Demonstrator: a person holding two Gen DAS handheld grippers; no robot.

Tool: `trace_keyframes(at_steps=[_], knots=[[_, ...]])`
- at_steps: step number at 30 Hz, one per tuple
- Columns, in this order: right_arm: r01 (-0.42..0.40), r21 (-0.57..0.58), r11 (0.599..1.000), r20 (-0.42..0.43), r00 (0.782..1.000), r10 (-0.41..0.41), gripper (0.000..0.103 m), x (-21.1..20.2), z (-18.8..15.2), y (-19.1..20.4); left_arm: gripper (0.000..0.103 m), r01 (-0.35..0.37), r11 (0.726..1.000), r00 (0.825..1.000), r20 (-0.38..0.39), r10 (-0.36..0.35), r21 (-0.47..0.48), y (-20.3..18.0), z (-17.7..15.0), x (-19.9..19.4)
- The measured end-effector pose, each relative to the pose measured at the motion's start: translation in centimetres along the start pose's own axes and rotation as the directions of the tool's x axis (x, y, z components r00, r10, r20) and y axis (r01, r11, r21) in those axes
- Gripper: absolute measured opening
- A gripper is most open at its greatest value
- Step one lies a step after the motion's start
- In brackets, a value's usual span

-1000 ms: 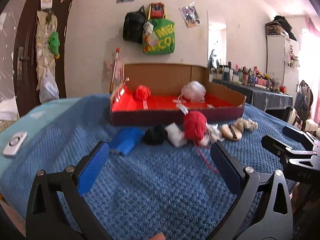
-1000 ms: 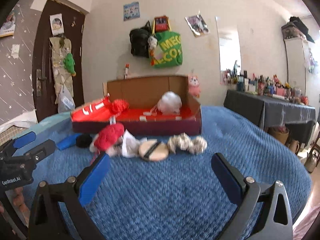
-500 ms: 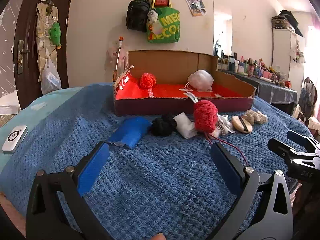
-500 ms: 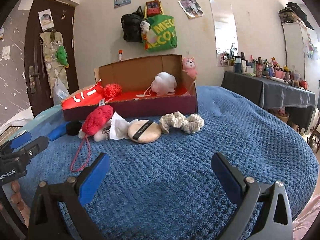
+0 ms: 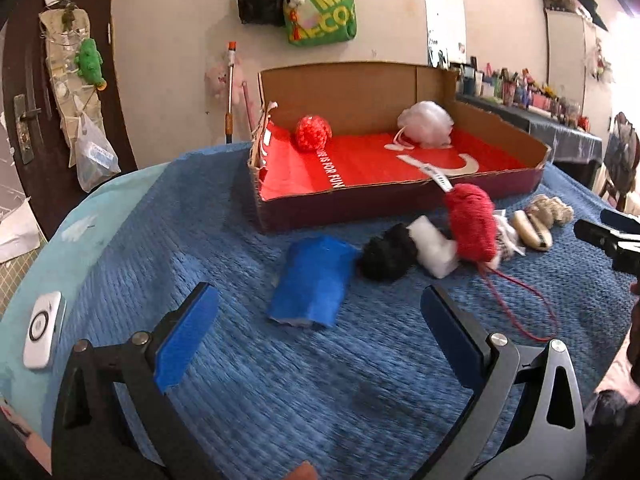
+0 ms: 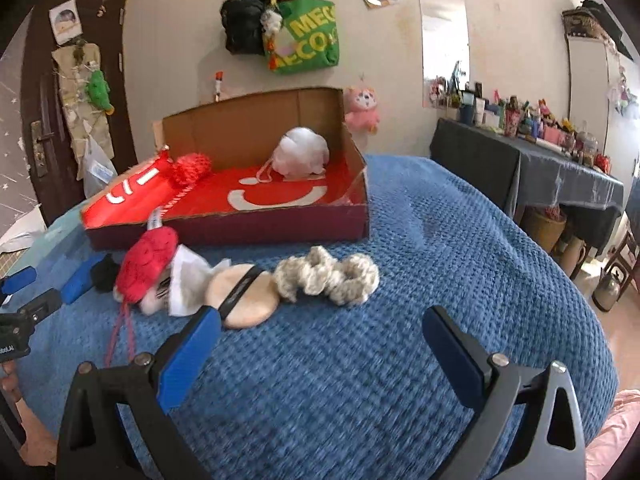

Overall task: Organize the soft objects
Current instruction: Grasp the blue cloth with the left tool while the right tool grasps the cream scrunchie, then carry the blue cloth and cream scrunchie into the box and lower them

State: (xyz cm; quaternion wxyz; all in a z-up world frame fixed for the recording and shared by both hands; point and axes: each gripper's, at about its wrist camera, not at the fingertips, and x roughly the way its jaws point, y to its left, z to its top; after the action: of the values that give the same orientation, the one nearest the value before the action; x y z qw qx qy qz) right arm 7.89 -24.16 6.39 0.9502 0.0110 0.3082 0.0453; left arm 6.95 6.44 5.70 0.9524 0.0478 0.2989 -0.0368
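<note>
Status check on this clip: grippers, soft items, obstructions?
Left gripper open, empty. Right gripper open, empty. Blue folded cloth lies ahead of left, outside red-lined cardboard box. Nothing blocking.

A lived-in home bedroom: a bed under a blue knitted blanket [image 6: 400, 248], a green tote bag [image 6: 308, 36] and black bag [image 6: 242, 26] hung on the cream wall, a dark wooden door [image 5: 24, 92], and a dark-clothed dresser crowded with cosmetics bottles [image 6: 532, 124]

Green tote bag [image 6: 306, 38] on wall, white remote [image 5: 42, 330], cluttered side table [image 6: 560, 160]
</note>
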Motion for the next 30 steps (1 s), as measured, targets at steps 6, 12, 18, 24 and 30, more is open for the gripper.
trace_keyframes(at_steps=[6, 12, 18, 24, 30], knots=[[0.022, -0.014, 1.000, -0.093, 0.995, -0.023, 0.103, 2.5, 2.0, -0.5, 0.103, 0.021, 0.999, 0.996, -0.089, -0.017, 0.041, 1.3, 1.4, 2.3], [0.020, -0.012, 1.000, -0.177, 0.984, -0.022, 0.103, 4.6, 3.2, -1.0, 0.103, 0.042, 0.995, 0.987, -0.156, -0.027, 0.093, 1.6, 2.2, 4.0], [-0.037, 0.046, 0.998, -0.245, 0.968, 0.047, 0.103, 6.4, 3.6, -2.0, 0.093, 0.046, 0.989, 0.980, -0.201, -0.017, 0.143, 1.2, 2.8, 5.9], [-0.090, 0.079, 0.993, -0.273, 0.956, 0.108, 0.088, 7.1, 3.7, -2.5, 0.064, 0.126, 0.982, 0.963, -0.256, -0.087, 0.141, 0.5, 2.7, 7.4], [-0.169, 0.086, 0.982, -0.251, 0.950, 0.185, 0.052, 6.7, 3.6, -2.4, 0.031, 0.204, 0.972, 0.953, -0.251, -0.170, 0.117, 0.2, 2.6, 7.1]])
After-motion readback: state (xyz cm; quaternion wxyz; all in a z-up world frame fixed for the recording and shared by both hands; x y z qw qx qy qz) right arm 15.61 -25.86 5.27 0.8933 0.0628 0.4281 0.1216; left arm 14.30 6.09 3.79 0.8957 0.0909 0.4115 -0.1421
